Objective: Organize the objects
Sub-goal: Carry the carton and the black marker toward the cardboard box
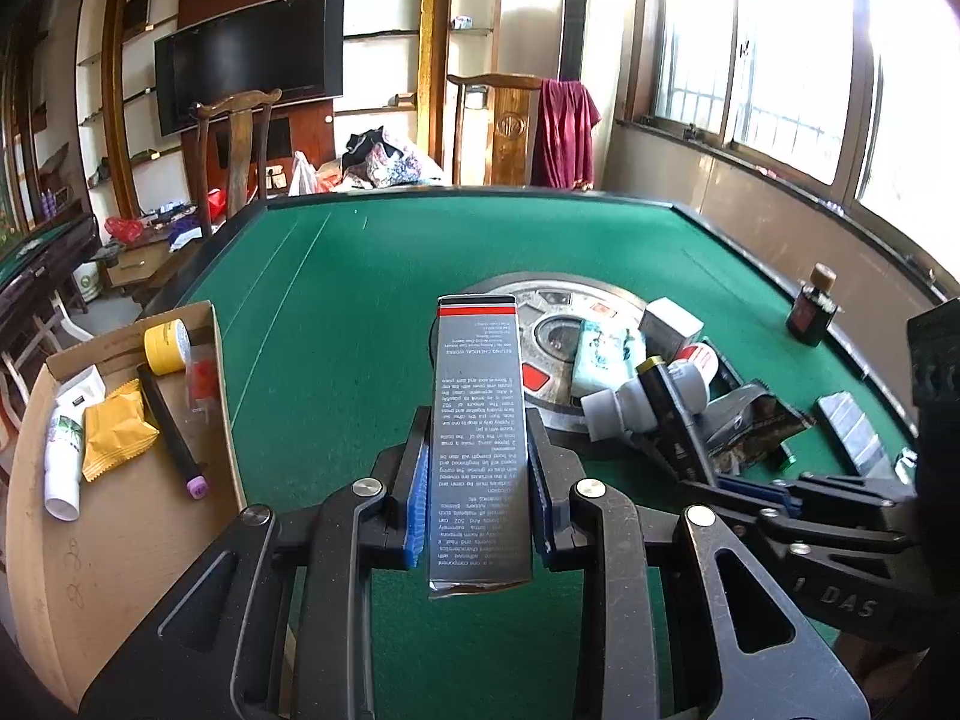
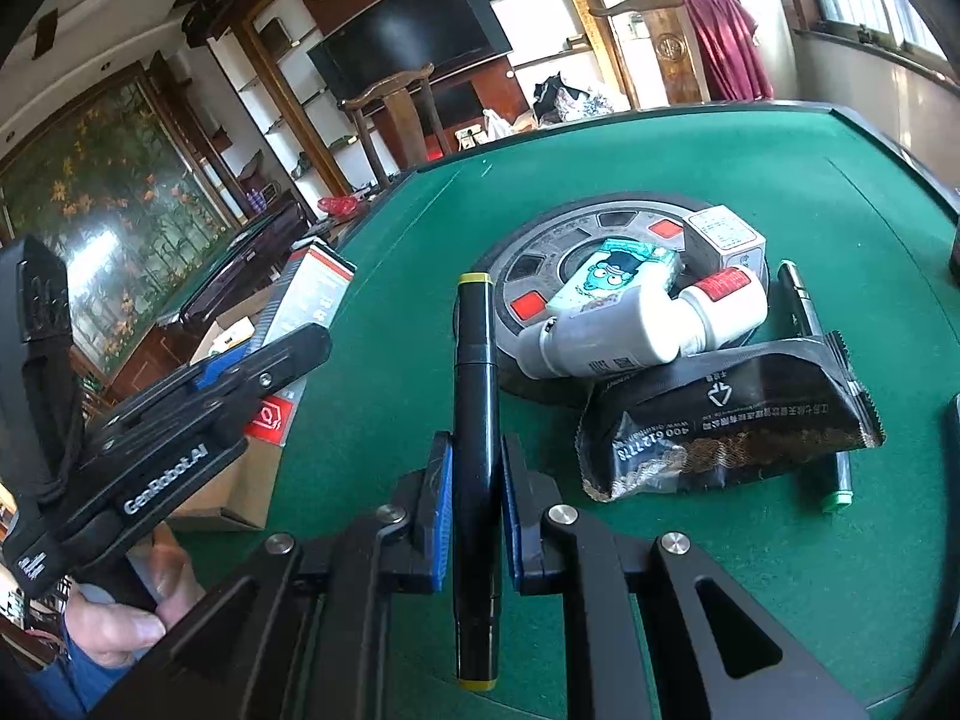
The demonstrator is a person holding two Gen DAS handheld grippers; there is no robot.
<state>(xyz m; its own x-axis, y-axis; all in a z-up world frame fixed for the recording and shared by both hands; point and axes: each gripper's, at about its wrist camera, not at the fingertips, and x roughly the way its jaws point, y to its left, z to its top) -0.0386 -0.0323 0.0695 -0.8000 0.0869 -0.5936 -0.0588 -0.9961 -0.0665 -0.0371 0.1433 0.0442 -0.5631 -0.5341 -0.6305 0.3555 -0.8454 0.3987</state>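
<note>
Left hand-held gripper (image 1: 478, 474) clamps grey box (image 1: 477, 396), right (image 2: 474, 516) black marker (image 2: 476, 420); cardboard box (image 1: 120, 540) holds tape (image 1: 166, 346).

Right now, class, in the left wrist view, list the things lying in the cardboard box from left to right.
white tube → yellow packet → black marker with a pink cap. The yellow tape roll and the clear red-printed packet sit further back and overlap that order, so I leave them out.

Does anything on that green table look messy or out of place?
Yes. The loose items sit in a jumble on and beside the round metal disc at the table's centre: two white bottles tipped on their sides, a crumpled black packet lying over a pen.
</note>
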